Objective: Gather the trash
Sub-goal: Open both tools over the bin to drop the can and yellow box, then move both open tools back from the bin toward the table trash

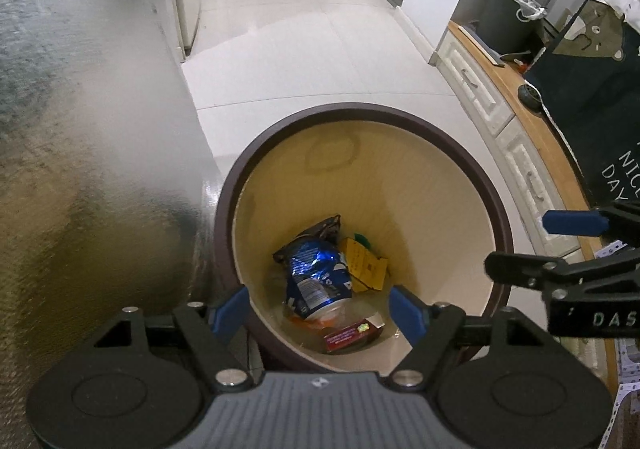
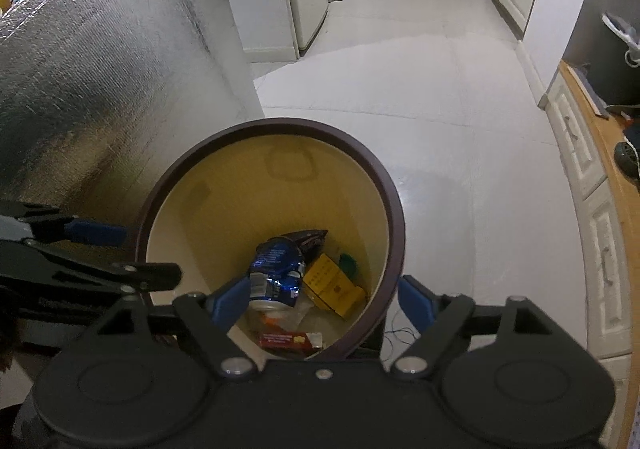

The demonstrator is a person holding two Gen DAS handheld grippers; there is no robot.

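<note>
Left wrist view: the left gripper (image 1: pixel 320 311) hangs over the trash bin (image 1: pixel 400 115), jaws spread wide with nothing between them. A crushed blue can (image 1: pixel 318 277), yellow box (image 1: pixel 366 265) and red box (image 1: pixel 352 335) lie at the bottom.

Right wrist view: the right gripper (image 2: pixel 322 307) is the same deal, jaws wide apart, gripping nothing, above that bin.

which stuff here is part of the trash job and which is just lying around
Job: round brown-rimmed cream bin; inside it, crushed blue can, yellow cardboard box, red carton.

Lying about: grey lidded bin, dark printed cloth, silver foil sheet.
</note>
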